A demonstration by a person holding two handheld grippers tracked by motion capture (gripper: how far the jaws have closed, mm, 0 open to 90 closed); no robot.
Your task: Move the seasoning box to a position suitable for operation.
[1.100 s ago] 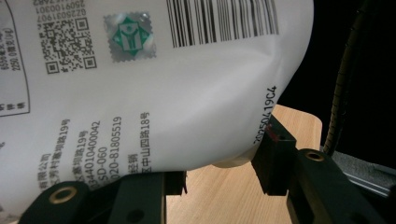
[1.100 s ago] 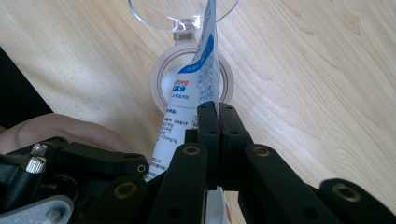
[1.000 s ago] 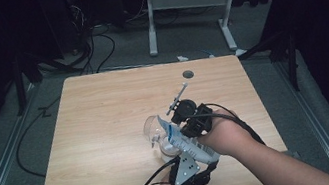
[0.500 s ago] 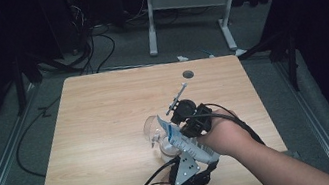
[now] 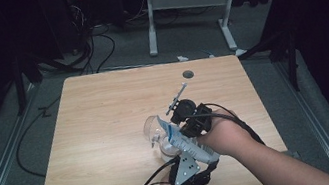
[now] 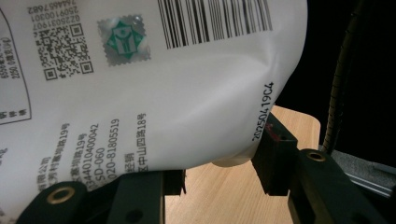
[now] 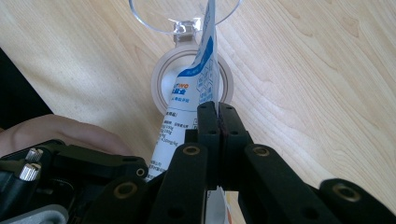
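**Two tools hold a white pouch over a clear jar on the desk**

Near the front edge of the wooden desk (image 5: pixel 108 132), both of the person's hands meet at one spot. The left tool (image 6: pixel 217 175) grips the fat lower body of a white pouch (image 6: pixel 154 93): its two black jaws stand partly apart, one on each side of the bag, pressed against the bulging plastic. The printed side with barcode, square codes and small lettering faces that tool's camera.

The right tool (image 7: pixel 218 116) is clamped tight on the thin, flat upper edge of the same pouch (image 7: pixel 196 88), its jaws fully together with the blue-and-white strip pinched between them.

In the high view the pouch (image 5: pixel 176 138) lies slanted between the left tool (image 5: pixel 189 169) and the right tool (image 5: pixel 192 118), with its far end reaching toward a clear jar (image 5: pixel 154 129) that sits on the desk just beside the hands. From the right gripper view the pouch's top edge points down over the round open mouth (image 7: pixel 191 84) of the jar, with the clear hinged lid (image 7: pixel 182 14) standing just beyond it.

A small dark round spot (image 5: pixel 188 74) marks the desk near its far edge, well apart from the work.
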